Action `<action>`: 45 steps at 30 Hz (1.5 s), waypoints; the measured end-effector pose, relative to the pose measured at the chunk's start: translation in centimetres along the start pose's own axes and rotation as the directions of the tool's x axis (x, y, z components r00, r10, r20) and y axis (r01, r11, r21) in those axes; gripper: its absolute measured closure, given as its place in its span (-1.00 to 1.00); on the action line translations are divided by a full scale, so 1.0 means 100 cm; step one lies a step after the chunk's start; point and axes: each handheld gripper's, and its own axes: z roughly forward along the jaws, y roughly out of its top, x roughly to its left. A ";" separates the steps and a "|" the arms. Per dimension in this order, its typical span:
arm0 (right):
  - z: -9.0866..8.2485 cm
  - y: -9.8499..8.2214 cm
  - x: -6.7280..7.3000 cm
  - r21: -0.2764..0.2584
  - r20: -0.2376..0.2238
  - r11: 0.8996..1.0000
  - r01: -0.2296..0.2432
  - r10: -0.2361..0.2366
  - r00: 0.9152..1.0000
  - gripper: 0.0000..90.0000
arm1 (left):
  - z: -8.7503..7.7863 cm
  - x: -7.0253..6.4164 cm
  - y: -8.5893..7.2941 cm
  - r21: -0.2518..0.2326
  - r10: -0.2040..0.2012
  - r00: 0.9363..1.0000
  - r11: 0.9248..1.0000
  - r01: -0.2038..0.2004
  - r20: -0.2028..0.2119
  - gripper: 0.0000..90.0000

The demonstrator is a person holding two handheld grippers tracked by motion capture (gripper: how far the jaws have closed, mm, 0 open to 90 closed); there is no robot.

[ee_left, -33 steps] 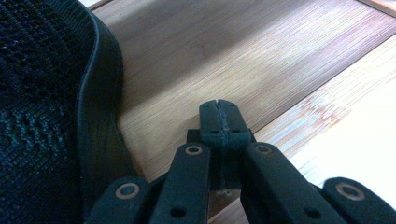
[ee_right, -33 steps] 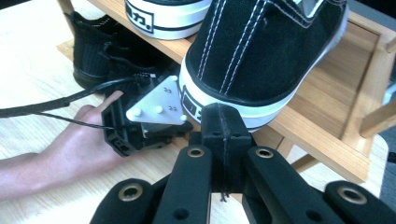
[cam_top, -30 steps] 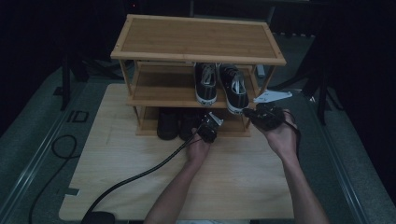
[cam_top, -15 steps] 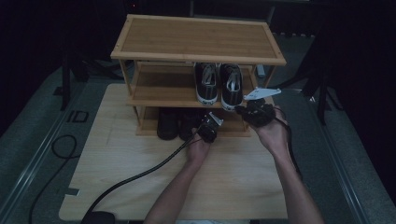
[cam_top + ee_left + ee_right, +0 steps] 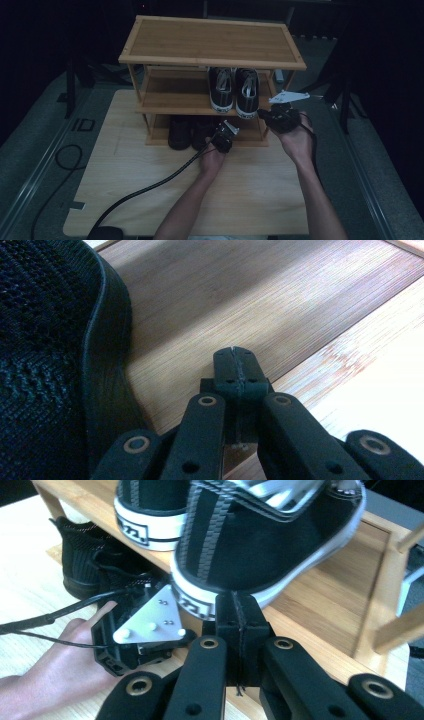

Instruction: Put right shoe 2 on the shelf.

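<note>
A pair of black sneakers with white soles (image 5: 234,90) stands on the middle shelf of a bamboo shoe rack (image 5: 210,42). A pair of black mesh shoes (image 5: 187,131) sits on the bottom shelf. My right gripper (image 5: 262,113) is shut and empty. Its tips (image 5: 239,602) are right at the heel edge of the right sneaker (image 5: 270,535); I cannot tell if they touch. My left gripper (image 5: 218,134) is shut and empty. It hovers low over the bottom shelf board (image 5: 240,300), just right of a black mesh shoe (image 5: 50,350). The left gripper (image 5: 142,630) also appears below the sneaker heel.
The rack stands at the far end of a light wooden table (image 5: 260,190). A thick black cable (image 5: 150,187) trails from the left gripper to the table's near left corner. The rack's right posts (image 5: 387,595) stand close to the right gripper.
My right gripper has shifted slightly up and left, closer to the right sneaker's heel. The left gripper has stayed where it was.
</note>
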 end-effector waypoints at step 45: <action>0.024 0.002 0.012 0.014 -0.020 1.000 0.014 -0.014 1.000 1.00 | 0.000 0.000 0.000 -0.001 0.001 1.000 1.000 -0.001 0.002 1.00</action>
